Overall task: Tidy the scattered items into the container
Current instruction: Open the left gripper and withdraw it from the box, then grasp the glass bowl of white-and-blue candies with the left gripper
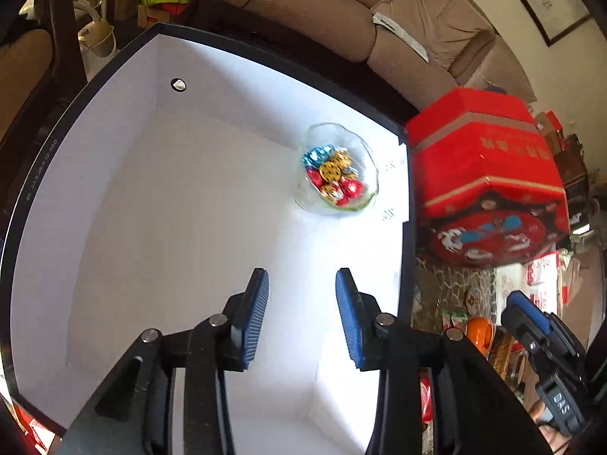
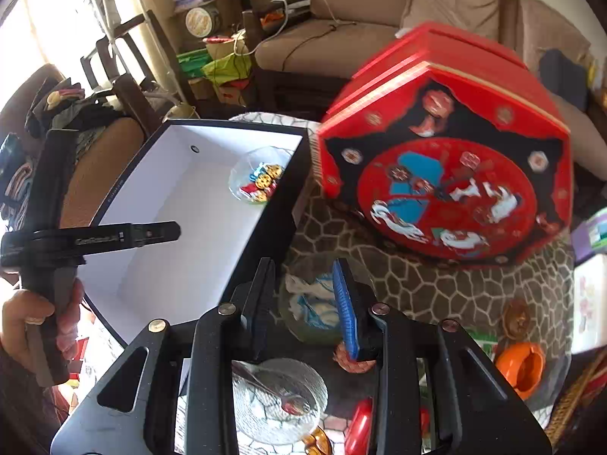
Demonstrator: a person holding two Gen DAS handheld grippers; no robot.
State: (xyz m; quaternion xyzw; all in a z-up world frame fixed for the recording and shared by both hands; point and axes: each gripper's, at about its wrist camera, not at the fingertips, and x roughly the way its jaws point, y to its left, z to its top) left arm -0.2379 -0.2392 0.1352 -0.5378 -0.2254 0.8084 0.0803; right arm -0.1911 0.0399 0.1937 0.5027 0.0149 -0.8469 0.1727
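Jaws stand partly apart on both handheld tools above a cluttered table. Seen from its own wrist camera, the left gripper (image 1: 302, 316) hangs over the white interior of the dark-rimmed container (image 1: 159, 197); its blue ribbed pads (image 1: 256, 314) are separated by a moderate gap, with only the bare white floor showing between them; nothing is held or touched. A glass bowl of foil-wrapped sweets (image 1: 335, 168), blue, gold and red, sits inside the container near its far right corner, well apart from the pads.

The right gripper (image 2: 307, 303) is poised outside the container, over the stone-patterned tabletop (image 2: 436, 284); its jaws stand somewhat narrower, also gripping nothing; through the gap shows a glass dish with white and blue wrappers (image 2: 313, 303), though whether the tips touch it cannot be told. Nearer the camera lies a patterned glass plate with a spoon (image 2: 280, 398); an orange cup (image 2: 521, 367) stands to the right; a large red octagonal gift box (image 2: 447, 174) rests just beside the container's right wall. In the right wrist view a person's hand (image 2: 26, 322) grips the handle of the left tool at the frame's left edge. A beige sofa (image 1: 303, 3) fills the background.
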